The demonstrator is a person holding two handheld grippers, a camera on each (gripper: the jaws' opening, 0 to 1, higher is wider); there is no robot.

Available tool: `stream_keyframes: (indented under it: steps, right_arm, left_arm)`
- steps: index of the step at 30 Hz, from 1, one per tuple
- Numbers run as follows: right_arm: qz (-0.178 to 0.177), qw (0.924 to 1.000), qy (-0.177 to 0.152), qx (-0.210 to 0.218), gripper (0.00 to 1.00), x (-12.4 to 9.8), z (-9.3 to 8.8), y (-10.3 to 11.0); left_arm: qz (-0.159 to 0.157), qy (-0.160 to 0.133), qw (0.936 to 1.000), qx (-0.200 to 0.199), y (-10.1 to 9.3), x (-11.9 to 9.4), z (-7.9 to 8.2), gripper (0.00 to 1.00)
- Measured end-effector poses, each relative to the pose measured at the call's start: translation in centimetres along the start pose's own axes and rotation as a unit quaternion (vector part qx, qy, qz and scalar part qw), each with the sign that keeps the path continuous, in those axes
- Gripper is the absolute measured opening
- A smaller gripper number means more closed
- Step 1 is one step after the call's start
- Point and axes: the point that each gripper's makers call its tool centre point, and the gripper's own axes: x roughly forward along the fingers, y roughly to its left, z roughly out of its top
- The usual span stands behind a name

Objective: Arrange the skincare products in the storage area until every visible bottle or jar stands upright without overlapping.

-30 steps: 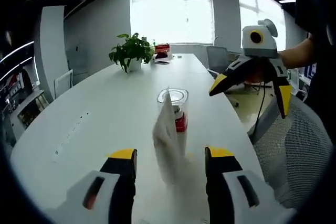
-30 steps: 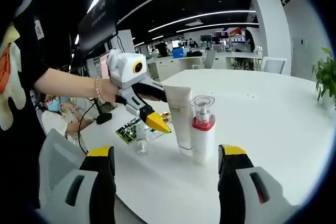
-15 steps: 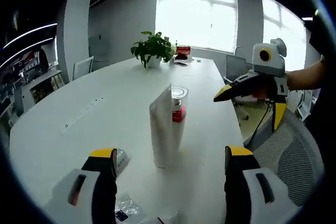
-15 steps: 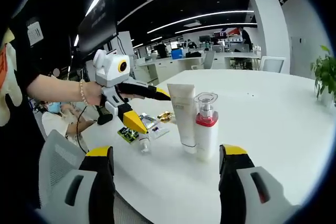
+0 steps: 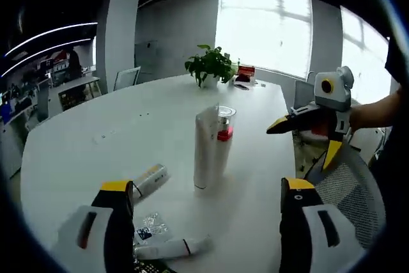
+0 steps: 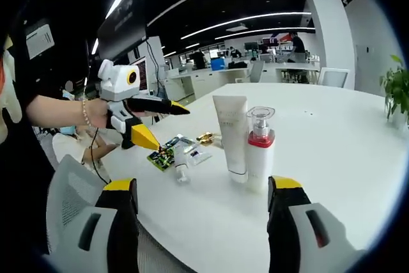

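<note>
A white tube stands upright on the white table, touching a clear-capped pump bottle with a red band just behind it. My left gripper is open, well back from the pair, with nothing between its jaws. Near it lie a white tube with a gold end, another lying tube and a sachet. In the right gripper view the tube and pump bottle stand ahead of my open right gripper. The left gripper hangs open over the clutter; the right gripper hovers open beside the table.
A green sachet, a small clear bottle, a gold item and flat packets lie near the table edge. A potted plant stands at the far end. A mesh chair is beside the table.
My left gripper has pulled back and away from the standing tube, bringing the lying tubes and sachet into its view. The tube and pump bottle stay upright. The right gripper has barely moved.
</note>
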Motion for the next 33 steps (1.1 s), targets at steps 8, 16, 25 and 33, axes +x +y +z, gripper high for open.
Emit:
stream_keyframes:
  steps: [8,16,25,33]
  right_arm:
    - [-0.001,1.0,0.004,0.002,0.84,-0.3,-0.9,0.6]
    - [-0.003,1.0,0.007,-0.005,0.84,-0.4,-1.0,1.0]
    - [0.002,0.9998,0.016,-0.013,0.84,-0.3,-1.4,1.5]
    - [0.006,0.9997,0.019,-0.013,0.83,-0.4,-1.7,1.5]
  left_arm:
    - [0.03,0.006,0.9993,-0.023,-0.6,-2.8,-2.1,0.93]
    - [0.069,-0.001,0.9959,-0.058,-1.4,-5.7,-3.7,0.95]
    - [0.101,-0.003,0.9915,-0.083,-1.9,-8.7,-5.9,0.97]
    - [0.128,0.001,0.987,-0.097,-1.4,-10.7,-8.4,0.97]
